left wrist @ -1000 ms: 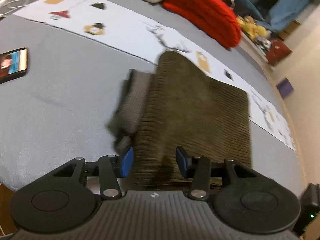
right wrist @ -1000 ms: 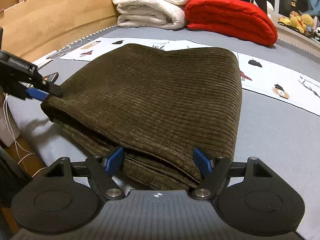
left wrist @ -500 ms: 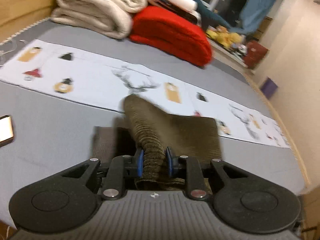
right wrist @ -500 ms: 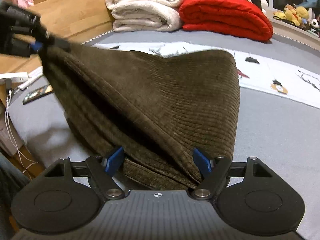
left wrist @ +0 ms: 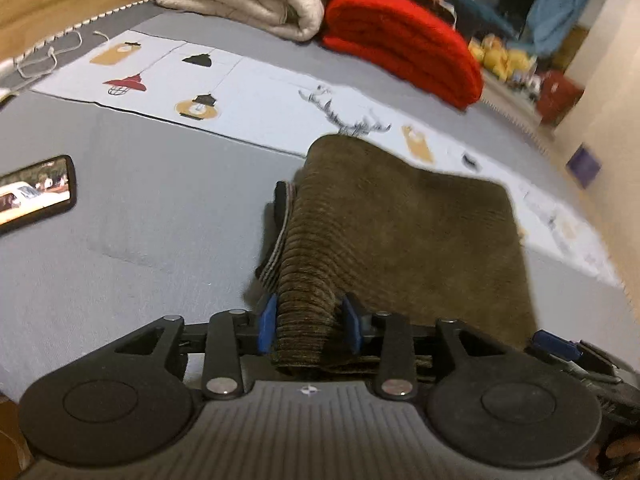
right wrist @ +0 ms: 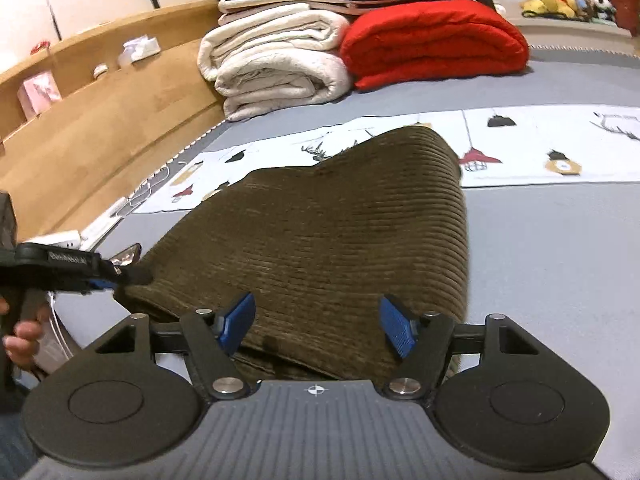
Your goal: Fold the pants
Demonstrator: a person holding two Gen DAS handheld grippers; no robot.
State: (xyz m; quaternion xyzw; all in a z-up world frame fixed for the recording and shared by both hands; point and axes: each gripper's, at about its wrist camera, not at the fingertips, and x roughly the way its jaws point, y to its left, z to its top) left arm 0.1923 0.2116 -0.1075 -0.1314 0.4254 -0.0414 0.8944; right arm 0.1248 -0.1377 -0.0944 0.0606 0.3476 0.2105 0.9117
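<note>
Dark olive corduroy pants [left wrist: 400, 232] lie folded on the grey bed [left wrist: 160, 208]. My left gripper [left wrist: 309, 322] sits at their near left corner. A thick ridge of the fold lies between its blue pads, and its jaws are opening. In the right wrist view the pants [right wrist: 340, 232] stretch away from my right gripper [right wrist: 316, 326]. Its jaws stand wide over the near edge and are closing slowly, with the pads clear of the cloth. The left gripper [right wrist: 100, 276] shows there at the pants' left corner, low on the bed.
A lit phone [left wrist: 36, 196] lies on the bed to the left. A white printed runner [left wrist: 260, 96] crosses behind the pants. Cream quilts [right wrist: 272, 64] and a red blanket [right wrist: 432, 40] are stacked at the wooden headboard [right wrist: 100, 120]. A person's hand [right wrist: 20, 336] holds the left gripper.
Half a second ago the left gripper was shut on the pants' corner and held it raised. Now the corner is back down on the bed and the jaws are wider. The right gripper stayed put.
</note>
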